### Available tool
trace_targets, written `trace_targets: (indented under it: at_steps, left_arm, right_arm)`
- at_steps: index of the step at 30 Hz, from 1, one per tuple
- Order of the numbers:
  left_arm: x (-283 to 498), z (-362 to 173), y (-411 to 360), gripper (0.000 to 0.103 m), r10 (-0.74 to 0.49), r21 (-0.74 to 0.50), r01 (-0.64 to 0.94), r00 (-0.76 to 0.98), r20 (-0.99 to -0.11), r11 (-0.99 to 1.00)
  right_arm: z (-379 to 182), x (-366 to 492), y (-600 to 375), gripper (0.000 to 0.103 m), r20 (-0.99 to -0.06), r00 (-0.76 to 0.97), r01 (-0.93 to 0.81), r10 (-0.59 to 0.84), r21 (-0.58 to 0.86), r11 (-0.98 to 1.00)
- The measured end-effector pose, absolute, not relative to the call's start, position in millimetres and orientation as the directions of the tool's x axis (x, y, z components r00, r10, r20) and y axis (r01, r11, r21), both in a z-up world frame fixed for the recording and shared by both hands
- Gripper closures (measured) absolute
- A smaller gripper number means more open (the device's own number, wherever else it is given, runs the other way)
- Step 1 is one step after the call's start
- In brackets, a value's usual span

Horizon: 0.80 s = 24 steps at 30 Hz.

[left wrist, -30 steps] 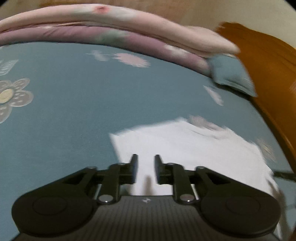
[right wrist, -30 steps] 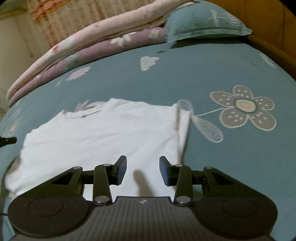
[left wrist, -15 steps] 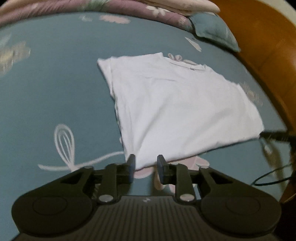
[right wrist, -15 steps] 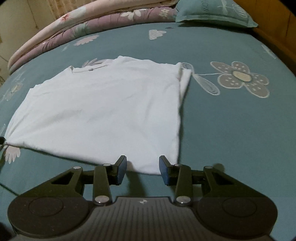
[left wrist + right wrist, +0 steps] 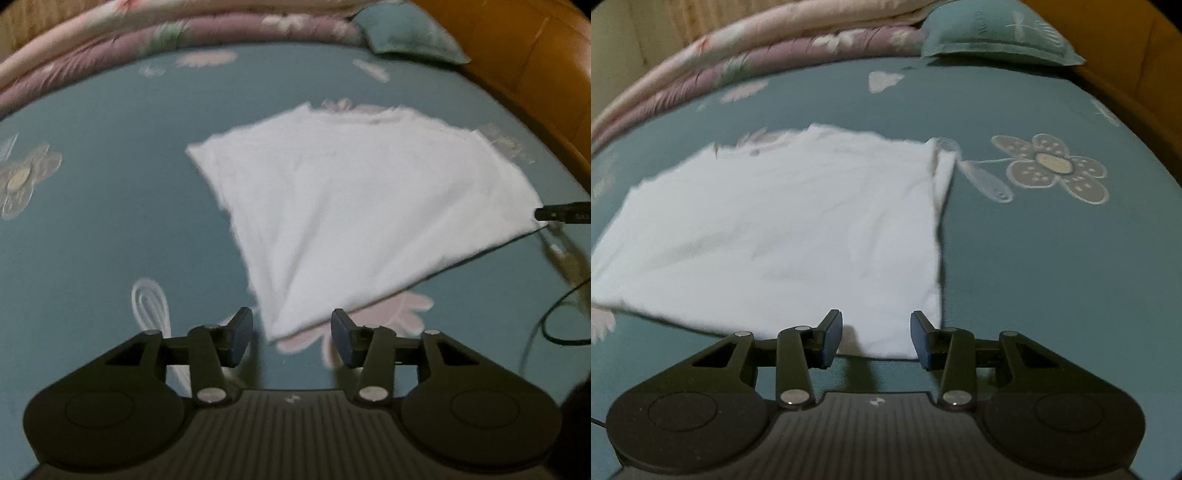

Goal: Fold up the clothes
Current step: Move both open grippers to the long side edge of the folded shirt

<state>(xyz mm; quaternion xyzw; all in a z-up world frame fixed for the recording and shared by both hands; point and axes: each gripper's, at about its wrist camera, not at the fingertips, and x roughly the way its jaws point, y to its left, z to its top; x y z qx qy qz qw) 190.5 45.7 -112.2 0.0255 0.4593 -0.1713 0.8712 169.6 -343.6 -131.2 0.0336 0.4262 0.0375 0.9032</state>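
The flat white cotton T-shirt [image 5: 354, 206] fills mid-frame on the teal flowered bedsheet [image 5: 110, 206]. Left gripper [image 5: 291, 338] and right gripper [image 5: 875, 339], just opening, bracket its near corners empty; shallow pinches could catch one layer only.

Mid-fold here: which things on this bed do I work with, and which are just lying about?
In play:
- white shirt, flat on the bedsheet
- left gripper, jaws just opened, at one near corner
- right gripper, jaws just opened, at the other near corner

Lying about:
- folded quilts
- pillow
- headboard
- black cable
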Motion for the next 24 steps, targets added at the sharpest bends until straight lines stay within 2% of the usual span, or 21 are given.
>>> trace_targets:
  at_steps: [1,5,7,11,15,17,20,24]
  left_arm:
    - [191,-108,43,0.050,-0.280,-0.108,0.332,0.531,-0.800,0.937]
    - [203,-105,6,0.048,-0.285,-0.020,0.433,0.556,-0.781,0.901]
    - [206,-107,-19,0.044,-0.305,0.023,0.504,0.558,-0.772,0.864]
    - [224,-116,-52,0.038,-0.369,-0.018,0.546,0.542,-0.755,0.838]
    - [234,-135,-59,0.038,-0.296,0.019,0.499,0.543,-0.786,0.866]
    - [229,-144,-47,0.034,-0.284,-0.004,0.471,0.525,-0.803,0.882]
    - [216,-142,-26,0.031,-0.296,-0.047,0.437,0.523,-0.799,0.898]
    - [211,-133,-27,0.031,-0.259,0.002,0.434,0.542,-0.799,0.901]
  right_arm:
    - [-128,170,-338,0.051,-0.759,0.642,-0.061,0.108,0.090,0.994]
    - [-121,177,-299,0.047,-0.736,0.652,-0.200,0.184,0.068,0.978]
    - [-121,180,-279,0.044,-0.730,0.646,-0.271,0.225,0.056,0.961]
    - [-126,197,-243,0.043,-0.724,0.625,-0.369,0.293,0.057,0.928]
    - [-146,189,-236,0.041,-0.767,0.601,-0.353,0.224,-0.003,0.936]
    - [-149,170,-248,0.030,-0.763,0.608,-0.332,0.221,0.009,0.943]
    - [-143,148,-268,0.030,-0.761,0.616,-0.291,0.204,0.021,0.957]
    - [-136,155,-299,0.030,-0.720,0.673,-0.195,0.170,0.050,0.980]
